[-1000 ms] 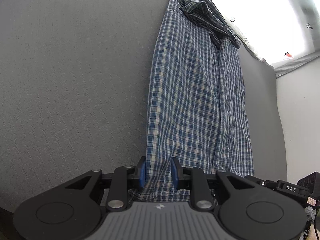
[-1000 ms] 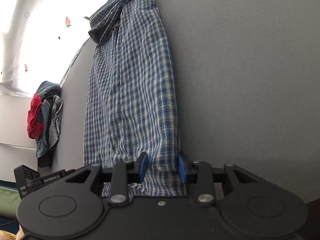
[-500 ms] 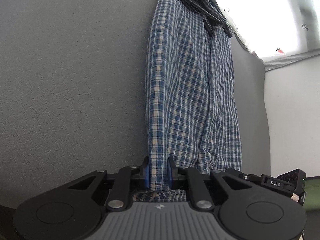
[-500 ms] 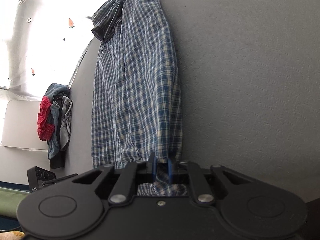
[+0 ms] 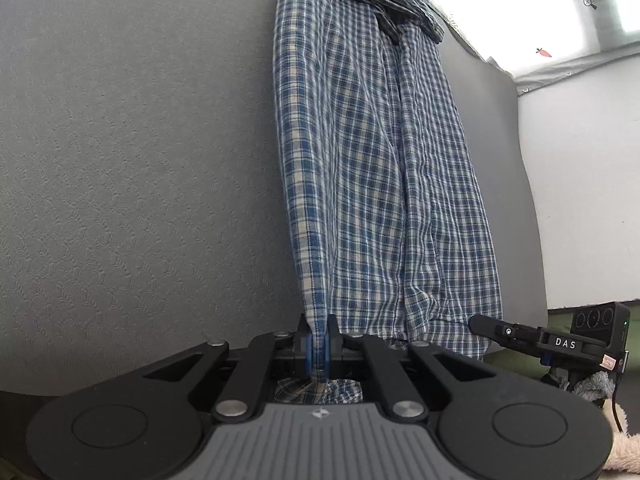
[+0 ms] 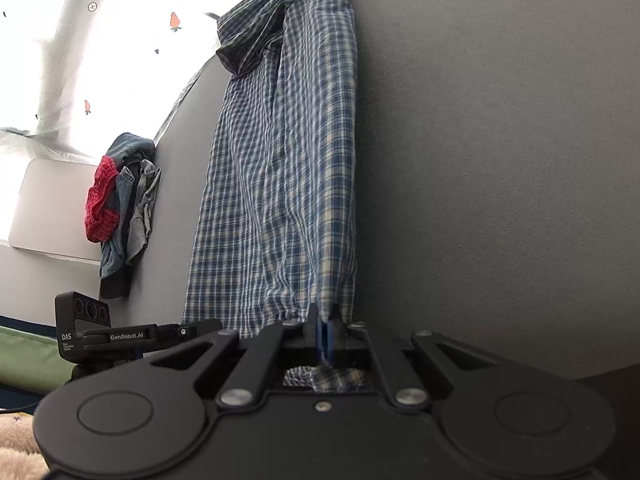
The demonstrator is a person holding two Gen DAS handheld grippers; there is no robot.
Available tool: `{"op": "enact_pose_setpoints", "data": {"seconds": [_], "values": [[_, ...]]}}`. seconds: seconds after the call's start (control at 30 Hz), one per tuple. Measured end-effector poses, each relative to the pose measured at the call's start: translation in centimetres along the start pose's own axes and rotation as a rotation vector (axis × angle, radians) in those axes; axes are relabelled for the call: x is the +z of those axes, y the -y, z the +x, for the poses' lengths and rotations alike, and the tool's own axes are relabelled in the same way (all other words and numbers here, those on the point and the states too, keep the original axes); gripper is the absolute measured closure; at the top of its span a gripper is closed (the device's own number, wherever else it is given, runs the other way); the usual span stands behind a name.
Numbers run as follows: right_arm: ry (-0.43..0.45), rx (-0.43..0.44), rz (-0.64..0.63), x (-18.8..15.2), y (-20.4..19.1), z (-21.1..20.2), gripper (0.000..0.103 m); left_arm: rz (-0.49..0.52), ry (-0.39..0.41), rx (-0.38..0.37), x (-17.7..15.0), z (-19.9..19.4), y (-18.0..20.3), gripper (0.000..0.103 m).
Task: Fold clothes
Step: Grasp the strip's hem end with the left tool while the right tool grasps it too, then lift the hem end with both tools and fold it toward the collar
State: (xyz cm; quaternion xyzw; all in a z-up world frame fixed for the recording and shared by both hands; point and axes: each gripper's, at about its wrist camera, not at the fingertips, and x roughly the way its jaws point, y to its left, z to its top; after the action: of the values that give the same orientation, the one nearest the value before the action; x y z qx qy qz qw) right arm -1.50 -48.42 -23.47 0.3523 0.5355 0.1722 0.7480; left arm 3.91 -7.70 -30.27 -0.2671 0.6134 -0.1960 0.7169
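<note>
Both grips are on. The left hand-held gripper [image 5: 317, 340] is pinching the near hem of the plaid shirt [image 5: 376, 168] at one corner, blue pads pressed tight with checked cloth bunched behind them. The right hand-held gripper [image 6: 323, 334] is pinching the same hem at the other corner, its pads nearly touching with only fabric between.

The shirt runs straight ahead of both grippers along the grey worktop [image 5: 140, 160], long and narrow. That suggests the sides are already folded inward, though the wrinkles make it hard to be sure how neat those folds are. The collar end [image 6: 256, 40] sits rumpled at the far end, well away from the fingers.

So where are we? Lengthwise narrowing looks done, and the hem is secured. What's left, by my reading, is carrying this near edge forward over the body toward the collar, then perhaps one more fold to finish.

Off to the left of the right gripper, a pile of clothes [image 6: 120, 208] in red and denim waits unfolded, so there's more work after this one.
</note>
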Motion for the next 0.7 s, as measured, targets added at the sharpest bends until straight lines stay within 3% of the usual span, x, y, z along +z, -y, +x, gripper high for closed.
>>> {"op": "enact_pose_setpoints", "data": {"seconds": [0.3, 0.7], "values": [[0.149, 0.120, -0.013, 5.1, -2.7, -2.5, 0.100, -0.195, 0.178, -0.238, 4.0, -3.0, 0.5, 0.098], [0.274, 0.153, -0.017, 13.8, -4.7, -0.6, 0.100, -0.231, 0.314, -0.257, 11.5, -3.4, 1.9, 0.098]]}}
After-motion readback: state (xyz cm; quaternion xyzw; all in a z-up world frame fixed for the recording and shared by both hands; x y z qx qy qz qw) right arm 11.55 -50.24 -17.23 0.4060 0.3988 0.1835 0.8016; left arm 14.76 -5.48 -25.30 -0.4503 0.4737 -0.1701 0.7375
